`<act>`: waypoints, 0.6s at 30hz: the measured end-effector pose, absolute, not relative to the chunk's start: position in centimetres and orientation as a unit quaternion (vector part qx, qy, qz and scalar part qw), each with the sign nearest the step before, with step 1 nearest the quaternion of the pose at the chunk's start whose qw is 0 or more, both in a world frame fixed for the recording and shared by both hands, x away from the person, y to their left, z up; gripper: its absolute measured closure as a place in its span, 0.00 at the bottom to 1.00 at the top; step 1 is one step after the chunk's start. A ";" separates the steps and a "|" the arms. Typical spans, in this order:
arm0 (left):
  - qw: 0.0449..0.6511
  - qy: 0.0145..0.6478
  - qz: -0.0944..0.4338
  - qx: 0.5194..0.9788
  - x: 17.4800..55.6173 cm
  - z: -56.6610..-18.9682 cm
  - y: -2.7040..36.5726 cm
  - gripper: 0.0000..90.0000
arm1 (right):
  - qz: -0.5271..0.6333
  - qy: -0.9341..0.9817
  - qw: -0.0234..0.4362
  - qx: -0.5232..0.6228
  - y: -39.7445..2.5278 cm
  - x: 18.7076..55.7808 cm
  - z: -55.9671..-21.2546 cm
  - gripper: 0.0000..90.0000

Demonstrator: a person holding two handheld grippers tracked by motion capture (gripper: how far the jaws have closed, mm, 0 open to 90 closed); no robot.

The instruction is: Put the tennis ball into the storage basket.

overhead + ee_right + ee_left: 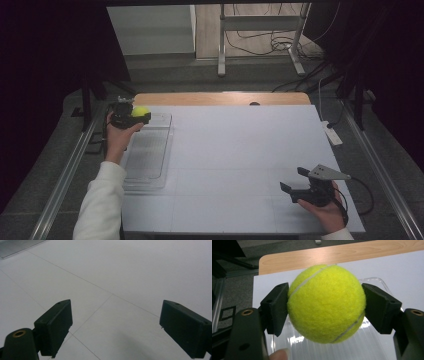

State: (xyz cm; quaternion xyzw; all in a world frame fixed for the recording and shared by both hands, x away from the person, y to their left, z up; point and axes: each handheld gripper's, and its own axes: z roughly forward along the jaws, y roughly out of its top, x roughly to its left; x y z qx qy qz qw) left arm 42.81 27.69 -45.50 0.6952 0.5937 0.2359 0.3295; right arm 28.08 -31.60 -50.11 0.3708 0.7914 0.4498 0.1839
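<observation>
A yellow-green tennis ball (pixel 326 303) sits squeezed between the two black jaws of my left gripper (pixel 325 306). In the high view that gripper (pixel 136 116) is at the far left of the table, holding the ball (pixel 140 111) over the far end of a clear plastic tray (pixel 147 160). The tray's ribbed floor (pixel 342 350) shows beneath the ball. My right gripper (pixel 295 182) rests near the front right of the table, open, with bare white surface between its jaws (pixel 115 327).
A white sheet (pixel 240 155) covers the table, with a strip of wood (pixel 220 98) along the far edge. A white power strip (pixel 332 134) lies off the right edge. Metal rails run along both sides.
</observation>
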 end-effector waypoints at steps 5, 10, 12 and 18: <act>0.328 0.594 0.234 0.696 42.9 -45.7 27.7 0.30 | 0.450 0.791 0.183 0.372 -31.6 28.1 -50.1 0.13; 0.319 0.595 0.231 0.701 43.1 -46.1 27.7 0.30 | 0.449 0.792 0.184 0.371 -31.6 28.1 -50.1 0.13; 0.316 0.596 0.228 0.702 43.1 -46.3 27.8 0.30 | 0.449 0.791 0.184 0.372 -31.6 28.1 -50.1 0.13; 0.308 0.598 0.224 0.705 43.2 -46.7 27.8 0.30 | 0.448 0.792 0.184 0.372 -31.6 28.1 -50.2 0.13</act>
